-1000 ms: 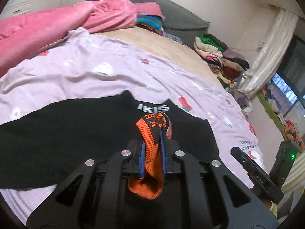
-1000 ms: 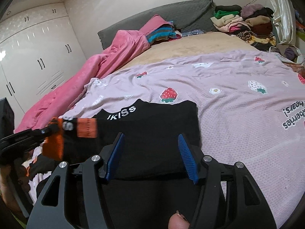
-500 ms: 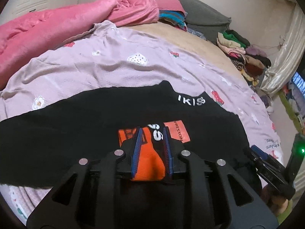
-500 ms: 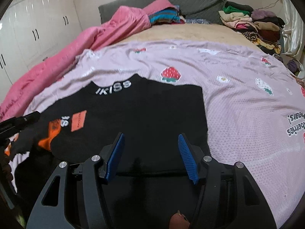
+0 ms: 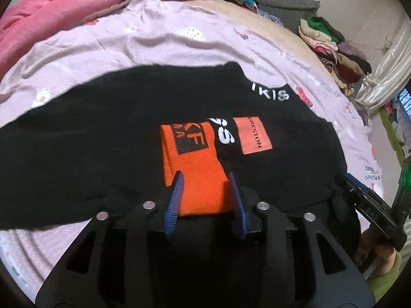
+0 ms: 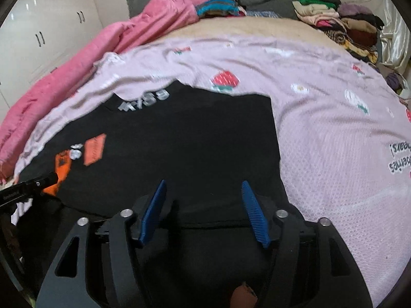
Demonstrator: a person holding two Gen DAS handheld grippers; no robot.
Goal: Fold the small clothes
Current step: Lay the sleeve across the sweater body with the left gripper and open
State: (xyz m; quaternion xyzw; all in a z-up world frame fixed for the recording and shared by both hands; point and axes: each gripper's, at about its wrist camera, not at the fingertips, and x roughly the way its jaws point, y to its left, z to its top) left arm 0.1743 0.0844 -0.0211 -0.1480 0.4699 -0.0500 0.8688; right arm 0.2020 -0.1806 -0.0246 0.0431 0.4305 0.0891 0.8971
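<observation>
A black sweater [image 5: 102, 133] with white lettering lies flat on the lilac strawberry sheet [image 5: 108, 46]. Its sleeve is folded across the body, ending in an orange ribbed cuff [image 5: 195, 164]. My left gripper [image 5: 205, 179] is open, its blue pads either side of the cuff, which rests on the sweater. In the right wrist view the sweater [image 6: 195, 143] fills the middle and the cuff [image 6: 60, 172] shows at far left by the left gripper's tip. My right gripper [image 6: 203, 187] is open and empty over the sweater's near edge.
A pink blanket [image 6: 84, 59] lies heaped along the bed's left side. Folded clothes [image 6: 344, 25] are stacked at the far right by a curtain, and striped ones [image 6: 218, 6] against the grey headboard. White wardrobe doors [image 6: 43, 36] stand left.
My left gripper carried the orange cuff down onto the sweater's body and opened, letting it go. My right gripper stayed open and moved a little closer over the sweater.
</observation>
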